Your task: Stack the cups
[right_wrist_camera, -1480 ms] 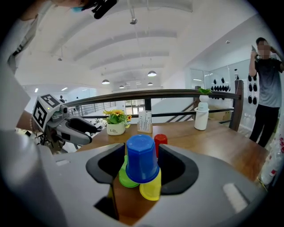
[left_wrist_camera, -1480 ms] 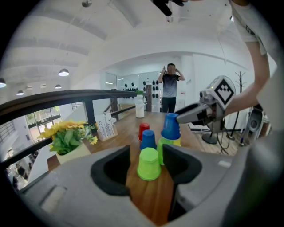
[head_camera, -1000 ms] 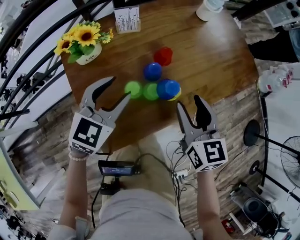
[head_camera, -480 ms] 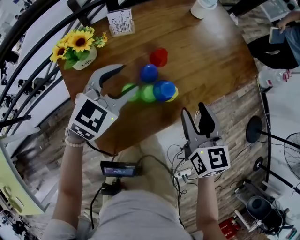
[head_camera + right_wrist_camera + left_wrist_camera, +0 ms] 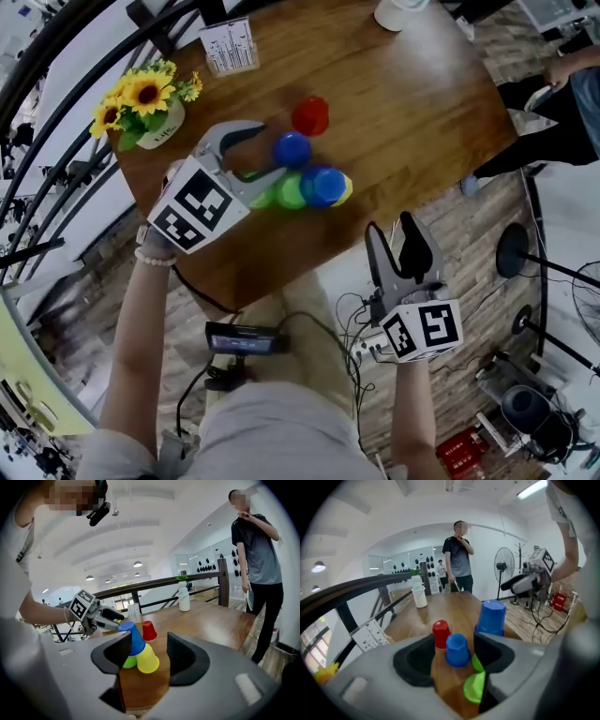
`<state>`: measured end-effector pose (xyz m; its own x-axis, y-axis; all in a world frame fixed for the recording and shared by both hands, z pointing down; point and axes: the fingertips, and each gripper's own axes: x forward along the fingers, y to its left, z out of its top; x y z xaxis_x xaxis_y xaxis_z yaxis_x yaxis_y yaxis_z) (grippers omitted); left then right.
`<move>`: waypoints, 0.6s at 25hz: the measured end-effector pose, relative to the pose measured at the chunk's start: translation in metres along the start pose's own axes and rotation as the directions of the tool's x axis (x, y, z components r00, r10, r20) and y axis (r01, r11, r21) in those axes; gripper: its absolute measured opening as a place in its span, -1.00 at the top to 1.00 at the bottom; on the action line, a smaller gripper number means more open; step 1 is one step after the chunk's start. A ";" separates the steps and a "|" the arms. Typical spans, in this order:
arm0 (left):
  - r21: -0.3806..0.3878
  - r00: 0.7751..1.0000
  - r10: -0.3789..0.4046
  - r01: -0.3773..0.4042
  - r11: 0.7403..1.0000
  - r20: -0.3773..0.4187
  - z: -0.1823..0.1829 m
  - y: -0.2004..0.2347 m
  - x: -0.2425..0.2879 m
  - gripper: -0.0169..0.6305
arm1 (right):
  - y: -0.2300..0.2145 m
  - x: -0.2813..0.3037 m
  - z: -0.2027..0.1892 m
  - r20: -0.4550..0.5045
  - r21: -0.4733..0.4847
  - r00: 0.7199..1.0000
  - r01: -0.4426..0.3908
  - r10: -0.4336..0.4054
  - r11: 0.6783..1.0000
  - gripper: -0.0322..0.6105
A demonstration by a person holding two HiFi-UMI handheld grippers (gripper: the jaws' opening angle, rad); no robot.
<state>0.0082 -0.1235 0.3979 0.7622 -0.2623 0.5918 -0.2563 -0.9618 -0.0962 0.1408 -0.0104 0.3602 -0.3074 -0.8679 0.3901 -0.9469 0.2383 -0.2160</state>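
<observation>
Green cup sits just beside the left gripper's right jaw, at 6 o'clock of the blue cup. Jaws just opening, nothing clamped. Centre the cup before closing; squeeze lightly. Right gripper spread, empty.

Table: brown wood, smooth, soft sheen, grain showing. Cups all smooth plastic. Blue cup is semi-glossy. Red cup, at 1 o'clock of it, has the same finish. Green cup, at 6 o'clock, shines brighter. My right claw: matt grey plastic shell, matt black pads. Floor: dull wooden planks.
</observation>
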 end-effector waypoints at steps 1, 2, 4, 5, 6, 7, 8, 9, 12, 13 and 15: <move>0.001 1.000 -0.014 0.014 1.000 -0.013 -0.003 0.000 0.005 0.18 | -0.002 0.000 0.000 0.000 0.004 1.000 0.003 -0.003 1.000 0.20; 0.004 0.999 -0.027 0.027 1.000 -0.025 -0.005 -0.001 0.010 0.18 | -0.003 0.000 -0.001 -0.001 0.007 1.000 0.007 -0.007 1.000 0.20; 0.012 0.998 -0.049 0.049 0.999 -0.049 -0.010 -0.001 0.018 0.18 | -0.006 -0.001 -0.002 -0.003 0.014 1.000 0.014 -0.014 1.000 0.20; 0.015 0.996 -0.059 0.060 0.998 -0.060 -0.011 -0.002 0.022 0.18 | -0.007 -0.001 -0.003 -0.004 0.017 1.000 0.018 -0.018 1.000 0.20; 0.016 0.995 -0.069 0.070 0.997 -0.070 -0.013 -0.003 0.026 0.18 | -0.009 -0.001 -0.003 -0.005 0.019 1.000 0.021 -0.021 1.000 0.20; 0.016 0.994 -0.077 0.078 0.997 -0.083 -0.016 -0.004 0.029 0.18 | -0.010 -0.001 -0.004 -0.006 0.021 1.000 0.024 -0.024 1.000 0.20; 0.017 0.992 -0.082 0.084 0.996 -0.098 -0.020 -0.004 0.032 0.18 | -0.012 -0.001 -0.005 -0.007 0.022 1.000 0.026 -0.026 0.999 0.20; 0.020 0.990 -0.085 0.088 0.996 -0.111 -0.022 -0.004 0.035 0.18 | -0.013 -0.001 -0.006 -0.008 0.024 1.000 0.028 -0.028 0.999 0.20; 0.030 0.987 -0.098 0.103 0.994 -0.124 -0.023 -0.004 0.043 0.18 | -0.017 -0.002 -0.006 -0.010 0.030 0.999 0.039 -0.038 0.999 0.20; 0.033 0.986 -0.104 0.109 0.993 -0.127 -0.023 -0.004 0.045 0.18 | -0.018 -0.002 -0.006 -0.011 0.032 0.999 0.043 -0.042 0.999 0.20; 0.034 0.984 -0.114 0.120 0.992 -0.140 -0.026 -0.004 0.050 0.18 | -0.020 -0.002 -0.007 -0.013 0.033 0.999 0.047 -0.047 0.998 0.20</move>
<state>0.0317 -0.1308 0.4486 0.6958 -0.1375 0.7050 -0.1428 -0.9884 -0.0519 0.1601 -0.0105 0.3697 -0.2637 -0.8726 0.4111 -0.9567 0.1822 -0.2270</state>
